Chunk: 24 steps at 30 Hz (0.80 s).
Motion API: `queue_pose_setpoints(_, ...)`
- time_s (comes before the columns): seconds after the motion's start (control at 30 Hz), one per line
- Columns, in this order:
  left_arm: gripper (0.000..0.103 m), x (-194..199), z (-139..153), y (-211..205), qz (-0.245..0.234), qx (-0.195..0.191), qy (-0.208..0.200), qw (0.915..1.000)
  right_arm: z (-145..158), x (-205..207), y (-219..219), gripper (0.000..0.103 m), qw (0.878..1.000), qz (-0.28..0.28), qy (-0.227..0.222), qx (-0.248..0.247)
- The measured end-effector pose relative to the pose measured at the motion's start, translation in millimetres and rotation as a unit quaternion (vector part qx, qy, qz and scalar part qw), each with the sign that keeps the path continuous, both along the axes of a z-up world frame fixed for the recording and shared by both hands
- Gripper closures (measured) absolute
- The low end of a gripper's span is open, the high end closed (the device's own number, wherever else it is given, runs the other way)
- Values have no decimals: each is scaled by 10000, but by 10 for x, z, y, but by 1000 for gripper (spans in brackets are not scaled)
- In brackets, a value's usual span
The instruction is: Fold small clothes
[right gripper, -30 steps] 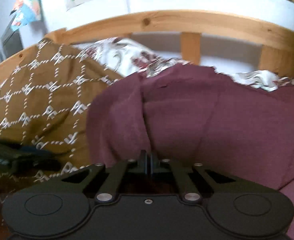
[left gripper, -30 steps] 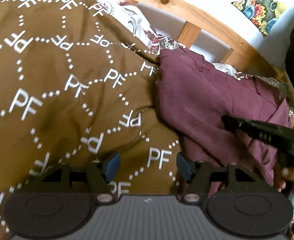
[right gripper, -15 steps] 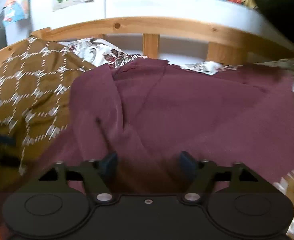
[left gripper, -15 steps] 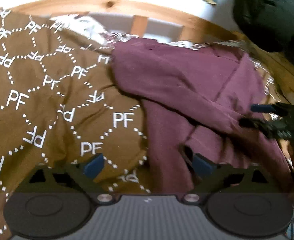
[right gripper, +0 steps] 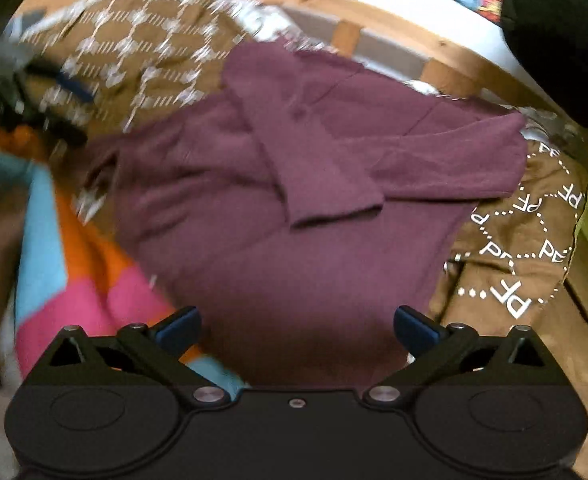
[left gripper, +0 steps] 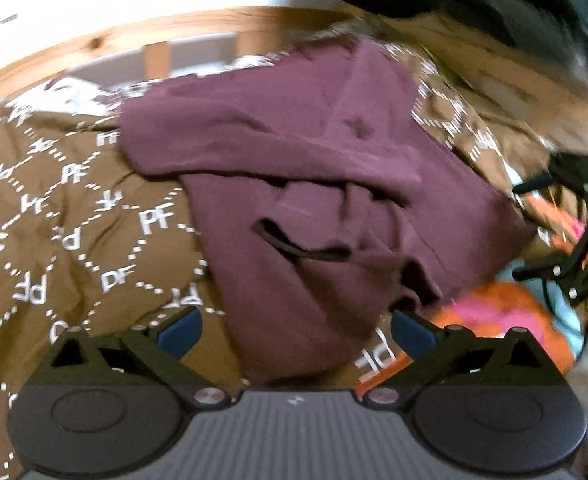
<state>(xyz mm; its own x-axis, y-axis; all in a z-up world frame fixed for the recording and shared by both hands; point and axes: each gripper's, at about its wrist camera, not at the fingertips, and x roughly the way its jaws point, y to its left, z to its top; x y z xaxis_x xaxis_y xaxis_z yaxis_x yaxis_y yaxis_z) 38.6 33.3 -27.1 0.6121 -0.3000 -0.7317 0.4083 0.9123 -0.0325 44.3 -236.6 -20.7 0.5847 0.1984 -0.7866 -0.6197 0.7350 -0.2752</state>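
Observation:
A maroon shirt (left gripper: 294, 168) lies spread on a brown "PF" patterned cover (left gripper: 74, 220), with one sleeve folded across its body. In the right wrist view the shirt (right gripper: 314, 208) fills the middle. My left gripper (left gripper: 296, 330) is open and empty, just above the shirt's near hem. My right gripper (right gripper: 296, 326) is open and empty over the shirt's lower part. The right gripper also shows at the right edge of the left wrist view (left gripper: 574, 232). The left gripper shows blurred at the left of the right wrist view (right gripper: 54, 92).
A wooden bed rail (left gripper: 142, 40) runs along the back. A bright orange, pink and blue cloth (right gripper: 74, 272) lies beside the shirt. A dark bundle (right gripper: 558, 32) hangs at the upper right. The brown cover (right gripper: 534, 248) extends right.
My right gripper opened and let go of the shirt. Both grippers pulled back, so more of the shirt shows. A sleeve now lies folded across the shirt's body.

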Motion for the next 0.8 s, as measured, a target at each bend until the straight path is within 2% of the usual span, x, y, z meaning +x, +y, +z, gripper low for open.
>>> queue_pose_setpoints(0.1,1,1,-102,-137,-122,346,80,9993,-94,-86,4,1,9995,21,114,-296)
queue_pose_setpoints(0.27,1,52,-256,-275,-161,572,326,9977,-216,-48,42,1,9988,-234,101,-418)
queue_pose_setpoints(0.4,1,76,-338,-435,-146,1114,121,9936,-312,33,79,1,9983,-403,116,-408)
queue_pose_setpoints(0.57,2,150,-315,-481,101,1185,-96,9929,-351,79,52,1,9986,-458,74,-262)
queue_pose_setpoints(0.67,10,142,-266,-472,254,1194,-333,9920,-359,94,33,1,9986,-481,86,-182)
queue_pose_setpoints(0.73,18,94,-246,-474,381,1379,-618,9878,-359,95,27,1,9987,-477,68,-159)
queue_pose_setpoints(0.8,34,62,-262,-462,489,1544,-757,9839,-363,84,32,1,9988,-452,19,-167)
